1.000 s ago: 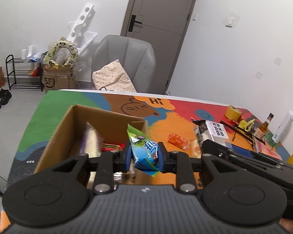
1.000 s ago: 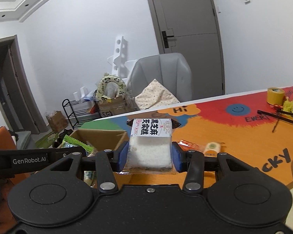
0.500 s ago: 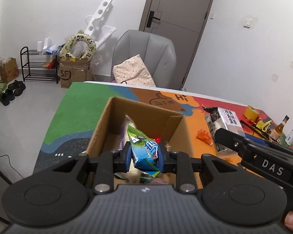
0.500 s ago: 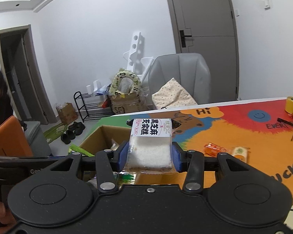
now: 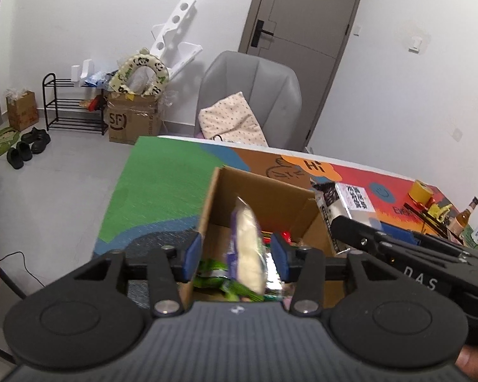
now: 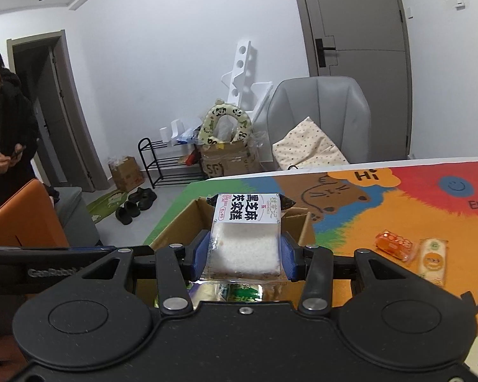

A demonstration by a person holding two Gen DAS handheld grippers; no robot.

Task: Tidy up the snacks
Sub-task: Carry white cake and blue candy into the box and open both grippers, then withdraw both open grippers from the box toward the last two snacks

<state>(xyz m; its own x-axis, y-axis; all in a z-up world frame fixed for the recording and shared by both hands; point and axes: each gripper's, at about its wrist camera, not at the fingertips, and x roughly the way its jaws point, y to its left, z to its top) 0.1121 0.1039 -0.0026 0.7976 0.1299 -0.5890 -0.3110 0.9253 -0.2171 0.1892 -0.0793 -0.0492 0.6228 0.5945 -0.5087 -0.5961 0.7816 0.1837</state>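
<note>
An open cardboard box (image 5: 264, 191) stands on the colourful table mat and holds several snack packs, among them an upright pale pack (image 5: 247, 248). My left gripper (image 5: 235, 251) is open and empty, just above the box opening. My right gripper (image 6: 243, 254) is shut on a white rice cake pack (image 6: 247, 242) with black lettering and holds it over the near edge of the same box (image 6: 178, 226). The right gripper and its pack also show in the left wrist view (image 5: 350, 200), at the box's right side.
An orange snack (image 6: 393, 244) and a pale round-label snack (image 6: 433, 256) lie on the mat right of the box. Yellow tape (image 5: 421, 189), a bottle (image 5: 465, 215) and clutter sit at the far right. A grey chair (image 5: 255, 95) stands behind the table. A person (image 6: 3, 127) stands at left.
My left gripper has opened and let go of the blue-green snack bag, which is now out of its jaws, over the box. My right gripper has moved left over the box with the rice cake pack.
</note>
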